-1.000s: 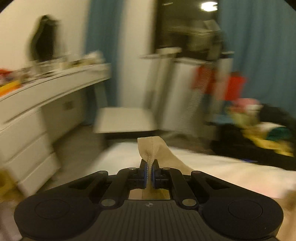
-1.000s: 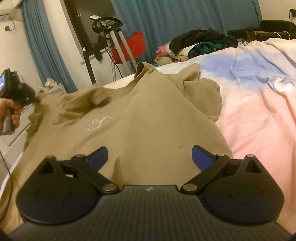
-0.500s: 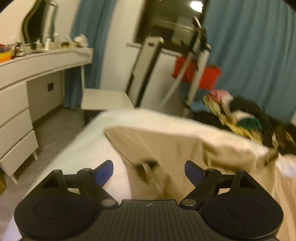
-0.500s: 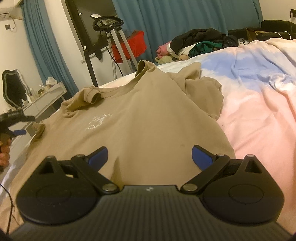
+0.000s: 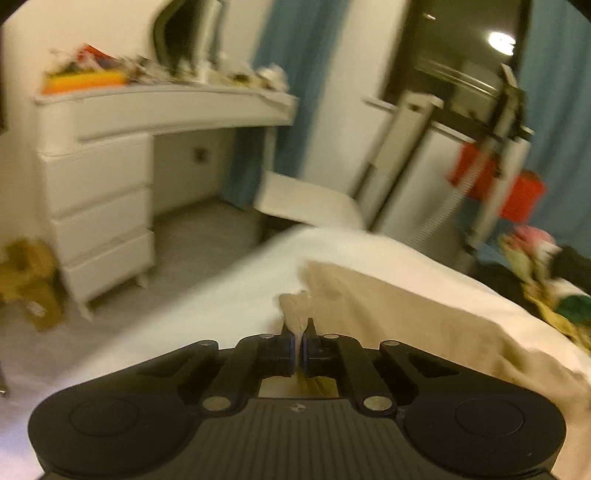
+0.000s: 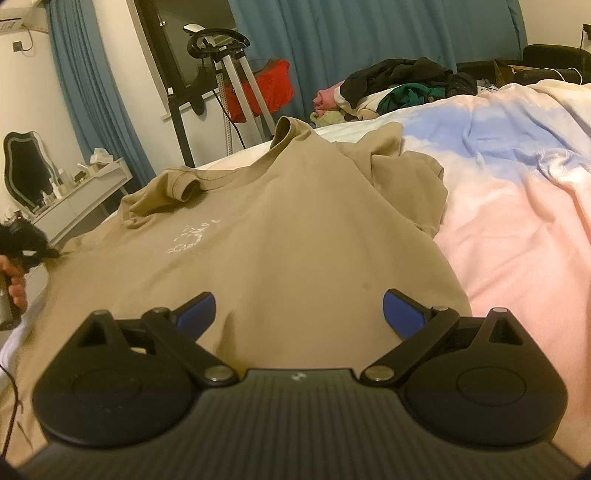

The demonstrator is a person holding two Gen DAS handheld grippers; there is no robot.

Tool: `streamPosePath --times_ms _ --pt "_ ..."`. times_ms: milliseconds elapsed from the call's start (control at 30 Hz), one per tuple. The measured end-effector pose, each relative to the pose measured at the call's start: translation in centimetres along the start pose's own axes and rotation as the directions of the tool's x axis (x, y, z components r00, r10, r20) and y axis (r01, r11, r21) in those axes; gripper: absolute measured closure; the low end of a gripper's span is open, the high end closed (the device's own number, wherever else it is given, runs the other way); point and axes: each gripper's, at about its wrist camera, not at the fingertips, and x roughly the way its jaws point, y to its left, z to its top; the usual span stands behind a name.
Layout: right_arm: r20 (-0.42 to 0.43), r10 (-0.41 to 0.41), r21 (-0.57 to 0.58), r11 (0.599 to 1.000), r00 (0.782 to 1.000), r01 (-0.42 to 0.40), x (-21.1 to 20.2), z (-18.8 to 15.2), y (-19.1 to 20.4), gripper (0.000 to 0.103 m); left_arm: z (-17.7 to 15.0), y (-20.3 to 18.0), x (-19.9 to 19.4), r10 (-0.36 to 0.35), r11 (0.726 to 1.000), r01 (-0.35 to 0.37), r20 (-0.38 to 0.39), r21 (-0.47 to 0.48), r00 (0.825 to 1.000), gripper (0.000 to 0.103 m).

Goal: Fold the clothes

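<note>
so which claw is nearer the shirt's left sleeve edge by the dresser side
Left. The left claw is shut on that edge of the tan t-shirt. The right claw hangs open over the shirt's lower body, well away from that sleeve.

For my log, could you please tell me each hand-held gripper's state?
Left hand-held gripper: shut on the tan T-shirt.
Right hand-held gripper: open, holding nothing.

Around my bed (image 6: 517, 206) with its pink and blue sheet: a heap of dark, green and pink laundry (image 6: 399, 88) at its far end, a metal stand (image 6: 236, 85) with something red (image 6: 266, 88) behind it, blue curtains (image 6: 369, 33) beyond, and a cluttered white dresser (image 5: 110, 166) with a mirror (image 6: 26, 166) left of the bed.
</note>
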Motion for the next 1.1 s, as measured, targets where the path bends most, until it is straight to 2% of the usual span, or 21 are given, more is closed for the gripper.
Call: streamPosePath --times_ms 67,133,200,267,300,400,600,767,833,967,1100 --pt "0.001 0.0 -0.001 1.0 1.0 0.0 0.0 0.0 0.0 0.004 -0.4 0.2 0.2 0.0 0.998 0.002 -0.03 0.055 1.0 0.092" --pt "0.003 0.0 -0.001 1.0 1.0 0.0 0.0 0.1 0.0 0.004 -0.9 0.4 0.1 -0.002 0.995 0.007 -0.049 0.102 0.999 0.082" --pt "0.006 -0.001 -0.002 1.0 1.0 0.001 0.0 0.1 0.1 0.004 -1.3 0.2 -0.9 -0.026 0.993 0.03 -0.04 0.117 0.999 0.055" --pt "0.013 -0.001 -0.002 1.0 1.0 0.001 -0.4 0.1 0.2 0.004 -1.8 -0.6 -2.6 -0.058 0.986 0.062 -0.027 0.155 0.998 0.046" --pt "0.015 0.001 0.0 1.0 1.0 -0.001 -0.6 0.1 0.2 0.004 -2.0 -1.2 -3.6 -0.072 0.98 0.075 -0.022 0.184 0.997 0.039" --pt "0.032 0.008 -0.013 1.0 0.999 -0.008 -1.2 0.3 0.6 0.004 -3.6 -3.2 -7.8 -0.14 0.96 0.137 -0.001 0.244 0.99 0.028" --pt "0.109 0.014 -0.077 0.997 0.994 -0.005 -3.6 1.6 1.7 0.004 -7.7 -7.7 -18.4 -0.309 0.905 0.291 0.01 0.311 0.951 0.019" --pt "0.163 0.011 -0.081 0.997 0.987 0.003 -5.8 2.8 1.3 0.004 -11.2 -11.0 -27.2 -0.392 0.859 0.368 -0.004 0.358 0.92 0.018" --pt "0.181 0.008 -0.074 0.997 0.983 0.006 -6.7 3.3 0.9 0.004 -12.8 -12.0 -30.2 -0.417 0.849 0.388 0.005 0.358 0.909 0.015" --pt "0.215 0.001 -0.059 0.998 0.977 0.012 -8.5 4.2 0.0 0.004 -15.7 -12.7 -33.5 -0.445 0.839 0.407 0.025 0.36 0.895 0.012" --pt "0.233 0.002 -0.048 0.999 0.972 0.009 -10.3 4.7 -1.0 0.004 -18.6 -12.3 -33.4 -0.481 0.825 0.453 -0.001 0.338 0.877 0.012"
